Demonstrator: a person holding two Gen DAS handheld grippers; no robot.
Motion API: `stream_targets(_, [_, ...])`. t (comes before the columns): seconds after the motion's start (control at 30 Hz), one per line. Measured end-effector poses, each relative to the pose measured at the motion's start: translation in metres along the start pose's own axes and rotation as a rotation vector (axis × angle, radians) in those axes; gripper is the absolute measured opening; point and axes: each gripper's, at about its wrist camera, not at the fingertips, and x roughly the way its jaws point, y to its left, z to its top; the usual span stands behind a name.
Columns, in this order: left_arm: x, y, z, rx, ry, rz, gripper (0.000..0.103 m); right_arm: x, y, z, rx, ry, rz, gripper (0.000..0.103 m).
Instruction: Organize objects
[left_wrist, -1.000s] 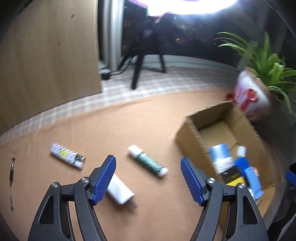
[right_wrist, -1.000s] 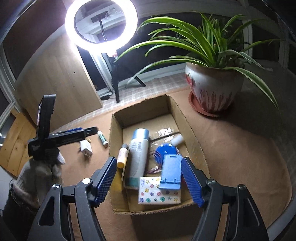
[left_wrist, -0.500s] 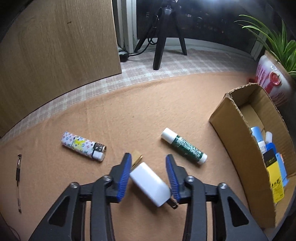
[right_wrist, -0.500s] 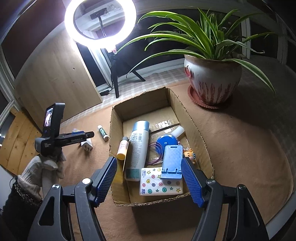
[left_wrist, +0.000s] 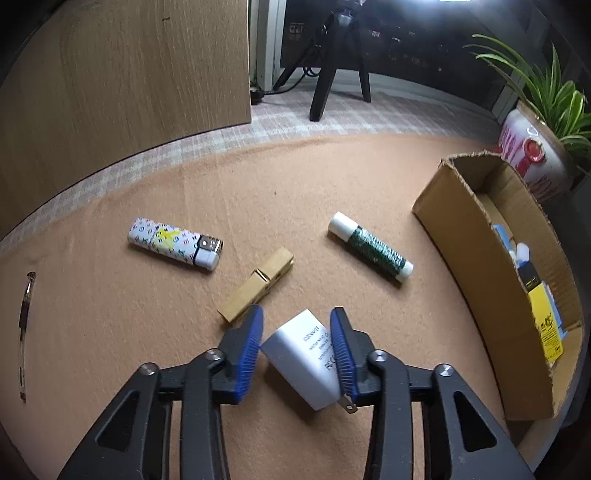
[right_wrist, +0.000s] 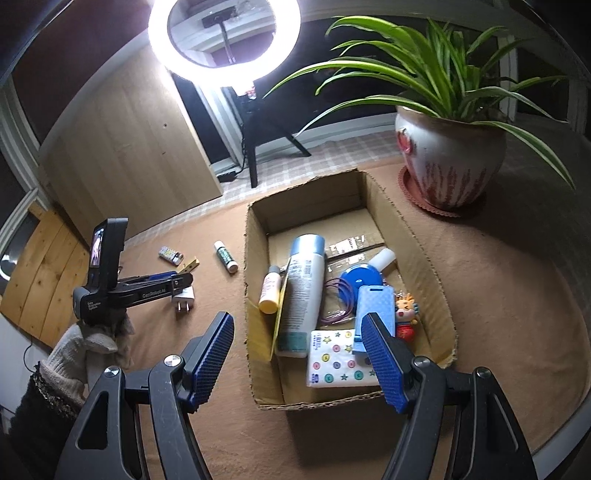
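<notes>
While left tool (left_wrist: 296, 343) grips white charger (left_wrist: 303, 363), right tool (right_wrist: 297, 360) released above box (right_wrist: 424, 254).

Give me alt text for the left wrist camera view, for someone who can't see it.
The left gripper straddles a white plug adapter lying on a tan felt mat, its blue pads touching the adapter's sides. Beyond lie a wooden clothespin, patterned lighter and green tube; a cardboard box stands to the right.

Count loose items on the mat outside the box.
5: charger between left gripper pads, clothespin just beyond, lighter far left, glue stick near box, pen at left edge.
</notes>
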Motion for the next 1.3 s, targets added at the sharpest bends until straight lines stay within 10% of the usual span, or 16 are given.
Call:
stream_targets(0.73, [-0.025, -0.02, -0.077, 0.021, 0.001, -0.158, 0.049, 0.014, 0.027, -0.006, -0.029, 0.041, 0.045, 0.068])
stream_targets(0.9, [-0.039, -0.016, -0.101, -0.018, 0.035, -0.1, 0.094, 0.023, 0.046, -0.008, -0.075, 0.068, 0.087, 0.068])
stream_targets(1.3, [-0.053, 0.009, -0.131, -0.172, 0.097, -0.085, 0.091, 0.078, 0.099, -0.015, -0.157, 0.262, 0.239, 0.068])
